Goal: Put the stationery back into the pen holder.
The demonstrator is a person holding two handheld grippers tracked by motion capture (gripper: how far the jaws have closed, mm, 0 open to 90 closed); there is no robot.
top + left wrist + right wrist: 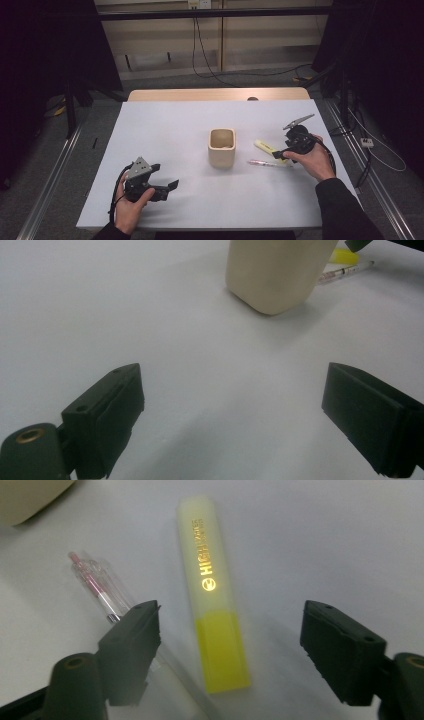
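Clearly the highlighter (212,605) was the thing I was after: it lay flat on the white worktop (165,130), right of the cup (221,147), between the spread jaws of my right claw (230,650), which had not yet touched it. I judged it light, stiff, smooth plastic, likely to skid, so best pinched across the middle of its flat barrel. A clear pen (97,587) lay just beside it, partly under one jaw, and could have been caught along with it. My left claw (230,415) rested wide open over bare worktop, well apart.
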